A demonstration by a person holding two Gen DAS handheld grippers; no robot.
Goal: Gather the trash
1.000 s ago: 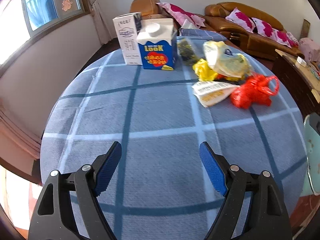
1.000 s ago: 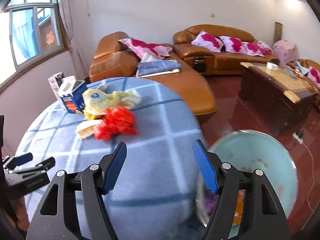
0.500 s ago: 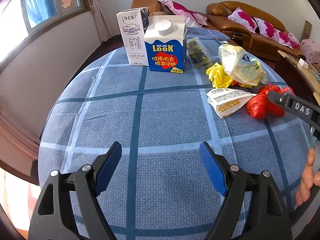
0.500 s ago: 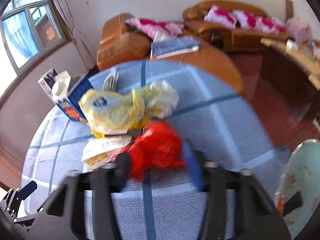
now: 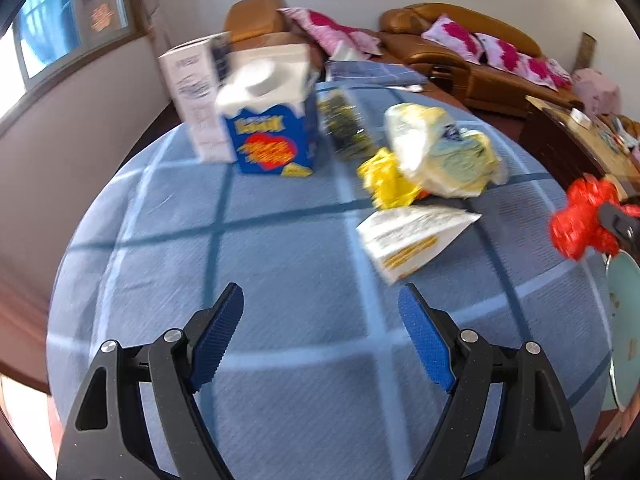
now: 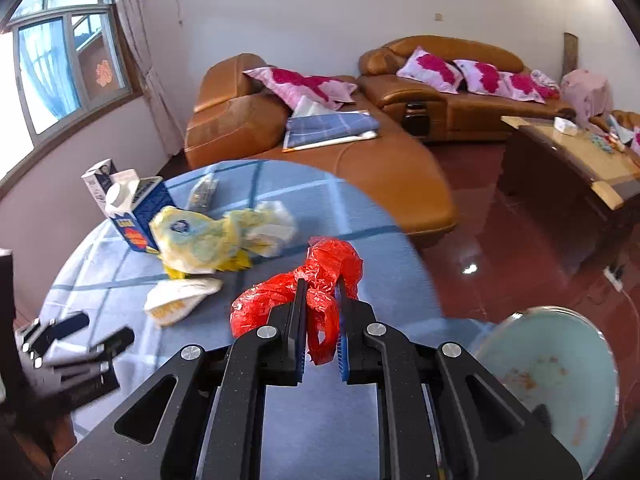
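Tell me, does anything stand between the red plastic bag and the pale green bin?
Nothing visible does. The red plastic bag sits in the closing right tool; only bare tablecloth lies before the bin.

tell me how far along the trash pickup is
Nothing looks binned yet. The right gripper is closing on the crumpled red plastic bag. The left gripper is open, empty. Left on the blue checked tablecloth: blue carton, white carton, yellow wrappers, white packet.
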